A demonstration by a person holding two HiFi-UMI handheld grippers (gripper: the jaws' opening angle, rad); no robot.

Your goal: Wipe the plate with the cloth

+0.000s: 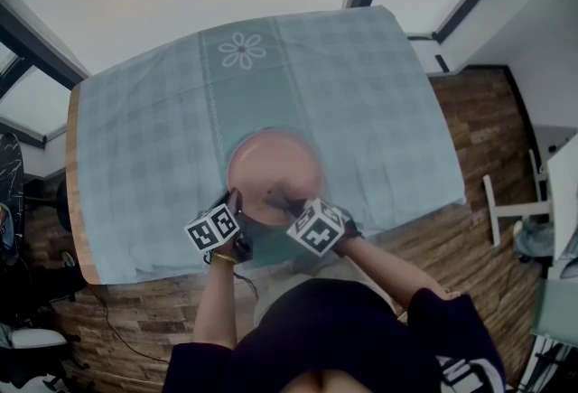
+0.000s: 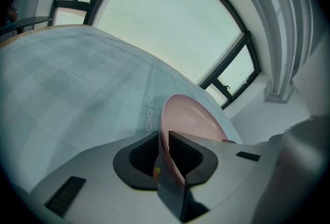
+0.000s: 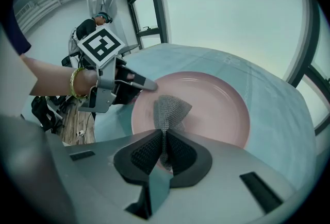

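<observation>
A pink plate (image 1: pixel 274 170) lies on the teal checked tablecloth near the table's front edge. My left gripper (image 1: pixel 233 201) is shut on the plate's near-left rim. In the left gripper view the rim (image 2: pixel 188 120) runs edge-on between the pads of that gripper (image 2: pixel 164 153). My right gripper (image 1: pixel 282 201) is shut on a grey knitted cloth (image 3: pixel 170 109), which fans out from the jaws (image 3: pixel 164 151) over the near part of the plate (image 3: pixel 216 109). The left gripper (image 3: pixel 139 83) shows at the plate's left rim in the right gripper view.
The tablecloth (image 1: pixel 361 93) covers the whole table, with a flower print (image 1: pixel 242 50) at the far side. Wooden floor (image 1: pixel 470 229) surrounds the table. White furniture (image 1: pixel 524 201) stands at the right, dark gear (image 1: pixel 18 274) at the left.
</observation>
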